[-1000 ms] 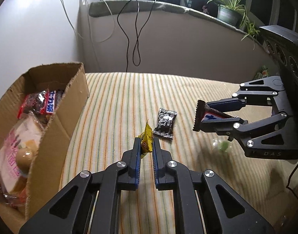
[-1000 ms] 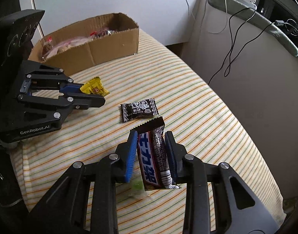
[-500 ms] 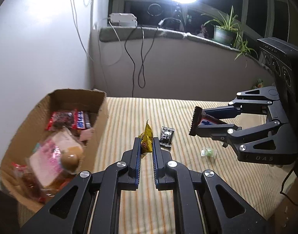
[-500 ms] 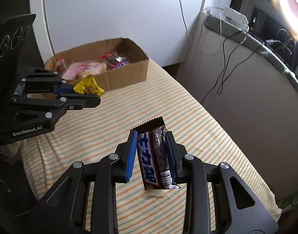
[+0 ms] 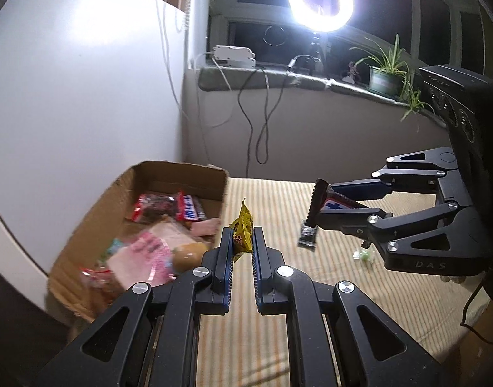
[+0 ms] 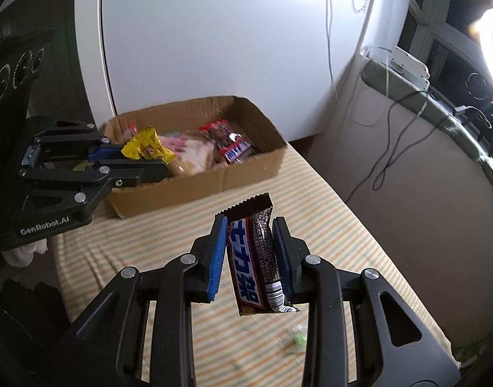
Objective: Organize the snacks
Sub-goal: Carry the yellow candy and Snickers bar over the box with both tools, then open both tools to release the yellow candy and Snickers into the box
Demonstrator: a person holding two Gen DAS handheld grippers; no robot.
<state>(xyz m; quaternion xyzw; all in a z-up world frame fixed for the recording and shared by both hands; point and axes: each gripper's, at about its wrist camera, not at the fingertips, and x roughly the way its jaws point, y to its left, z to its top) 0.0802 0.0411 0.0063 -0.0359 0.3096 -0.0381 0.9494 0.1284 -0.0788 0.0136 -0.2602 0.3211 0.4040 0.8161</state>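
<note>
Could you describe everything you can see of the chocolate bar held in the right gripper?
The chocolate bar is a long bar in a glossy dark brown wrapper with a blue and white logo, small white print, a barcode near its lower end and a serrated top seal. It looks unopened. The right gripper is shut on its middle, holding it roughly upright, slightly tilted, in the air above the striped cloth. Only the gripper's blue-padded fingers touch it. The cardboard box lies farther ahead.

The left claw (image 5: 241,245) is held level in the air, its two fingers closed on a small yellow packet (image 5: 242,232). The right claw (image 6: 250,254) is also raised, fingers clamped on a dark snack bar (image 6: 256,258), both pointing forward, well apart.
</note>
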